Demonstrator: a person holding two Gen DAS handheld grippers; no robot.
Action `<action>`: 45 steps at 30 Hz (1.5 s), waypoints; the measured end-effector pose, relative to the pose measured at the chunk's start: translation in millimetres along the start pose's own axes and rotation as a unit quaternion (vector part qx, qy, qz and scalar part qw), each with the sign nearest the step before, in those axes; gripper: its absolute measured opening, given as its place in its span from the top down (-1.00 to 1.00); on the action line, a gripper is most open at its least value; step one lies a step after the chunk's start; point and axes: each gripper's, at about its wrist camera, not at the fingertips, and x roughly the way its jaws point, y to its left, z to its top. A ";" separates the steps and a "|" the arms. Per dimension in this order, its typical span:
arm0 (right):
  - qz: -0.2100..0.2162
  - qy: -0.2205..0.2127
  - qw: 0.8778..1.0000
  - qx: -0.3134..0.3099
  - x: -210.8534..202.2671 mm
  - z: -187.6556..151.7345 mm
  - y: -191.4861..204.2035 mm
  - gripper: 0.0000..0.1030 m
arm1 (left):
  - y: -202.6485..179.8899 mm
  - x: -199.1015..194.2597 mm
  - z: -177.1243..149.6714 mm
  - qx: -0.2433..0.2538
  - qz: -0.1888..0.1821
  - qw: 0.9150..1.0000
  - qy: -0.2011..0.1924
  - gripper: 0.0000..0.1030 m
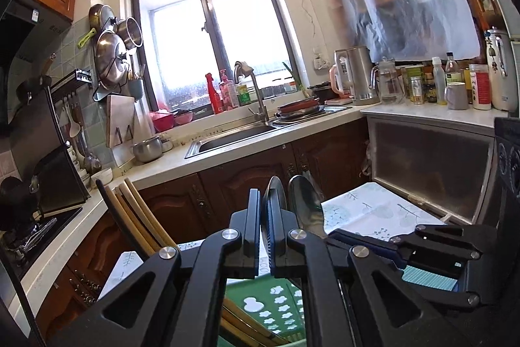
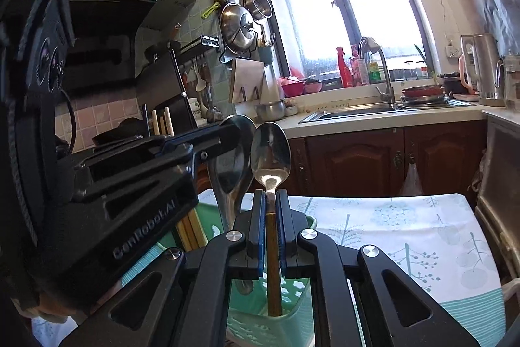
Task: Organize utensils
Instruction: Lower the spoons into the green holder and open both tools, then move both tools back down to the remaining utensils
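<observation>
My right gripper (image 2: pixel 271 200) is shut on a wooden-handled metal spoon (image 2: pixel 270 153), held upright with its handle reaching down into a green utensil holder (image 2: pixel 300 311). My left gripper (image 1: pixel 264 200) is shut on a second metal spoon (image 1: pixel 274 186), seen edge-on; in the right wrist view that spoon (image 2: pixel 235 158) stands just left of the first, with the left gripper (image 2: pixel 224 132) clamped across its bowl. The right-hand spoon's bowl (image 1: pixel 304 204) shows right of my left fingers. Wooden chopsticks (image 1: pixel 136 213) stand in the holder (image 1: pixel 269 311) at the left.
The holder stands on a table with a leaf-print cloth (image 2: pixel 406 233). Behind are dark wood cabinets (image 1: pixel 253 178), a counter with a steel sink (image 1: pixel 230 137) and tap, a stove and hood at the left, and kettles and jars (image 1: pixel 422 83) at the right.
</observation>
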 end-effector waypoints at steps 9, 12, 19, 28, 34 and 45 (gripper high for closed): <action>0.001 0.020 1.000 -0.018 -31.8 -10.3 6.4 0.66 | -4.2 -12.1 -3.2 0.005 -0.026 1.000 0.008 0.73; 0.001 0.018 1.000 -0.010 -43.1 -6.5 7.1 0.66 | -0.4 -18.5 0.4 -0.002 -0.032 0.999 0.008 0.71; -0.001 0.049 0.999 0.014 -68.9 3.4 14.9 0.66 | 12.1 -46.2 12.1 -0.010 -0.045 0.999 0.015 0.61; -0.008 0.130 0.989 0.068 -123.6 -7.8 31.2 0.66 | 32.6 -109.1 -6.2 -0.038 -0.065 0.991 0.107 0.39; -0.020 0.175 0.979 0.100 -174.3 -39.2 51.8 0.66 | 39.7 -125.4 -39.8 -0.082 -0.076 0.974 0.197 0.39; -0.067 0.251 0.957 0.125 -243.8 -97.9 84.7 0.66 | 6.7 -155.2 -97.8 -0.099 -0.145 0.938 0.299 0.39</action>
